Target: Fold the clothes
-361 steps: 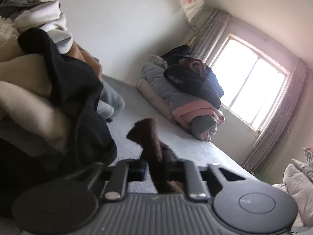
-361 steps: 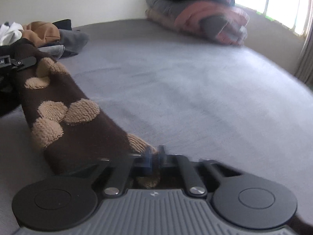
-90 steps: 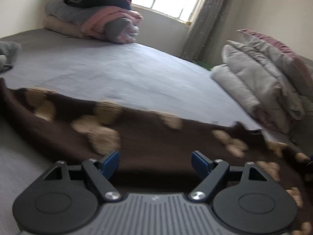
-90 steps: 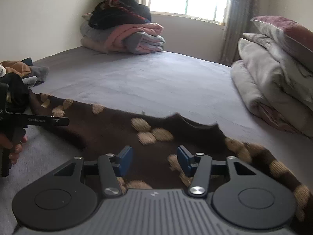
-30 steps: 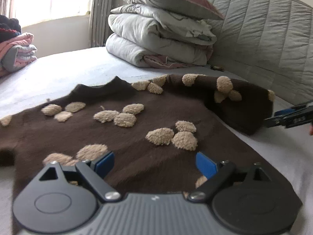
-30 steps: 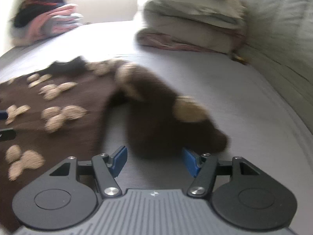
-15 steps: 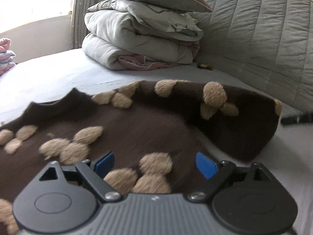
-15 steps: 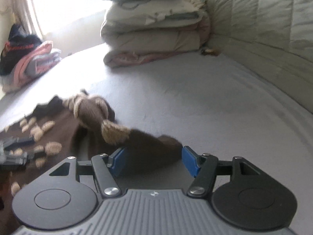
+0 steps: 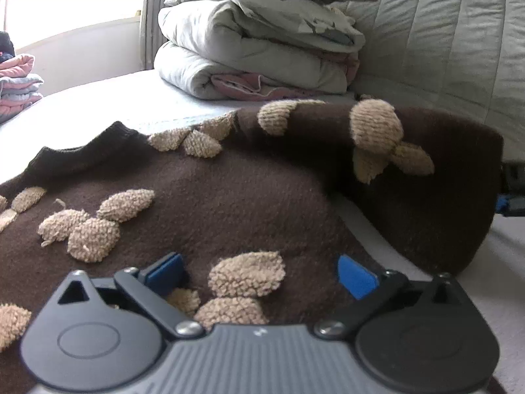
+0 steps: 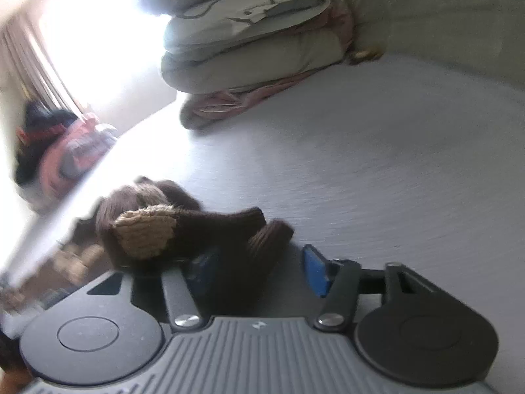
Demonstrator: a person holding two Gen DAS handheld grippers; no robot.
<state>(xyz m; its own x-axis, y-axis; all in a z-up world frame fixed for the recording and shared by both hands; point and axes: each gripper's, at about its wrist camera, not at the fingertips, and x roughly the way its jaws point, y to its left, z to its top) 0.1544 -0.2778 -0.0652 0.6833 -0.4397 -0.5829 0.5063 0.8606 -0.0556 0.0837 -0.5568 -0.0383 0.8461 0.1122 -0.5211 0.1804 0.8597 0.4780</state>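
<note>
Pale grey bed [image 9: 98, 98] bearing brown sweater [image 9: 229, 197], folded duvets [image 9: 249, 62], stacked clothes [image 9: 16, 82].

You face a pale bed [image 9: 98, 98] with a quilted headboard [image 9: 443, 32], folded duvets [image 9: 256, 55] stacked against it, a bright window [image 10: 98, 32] and curtain [image 9: 152, 16] beyond.

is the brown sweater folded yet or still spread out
Mostly spread: the brown sweater lies flat on the bed, only its sleeve bent over.
</note>
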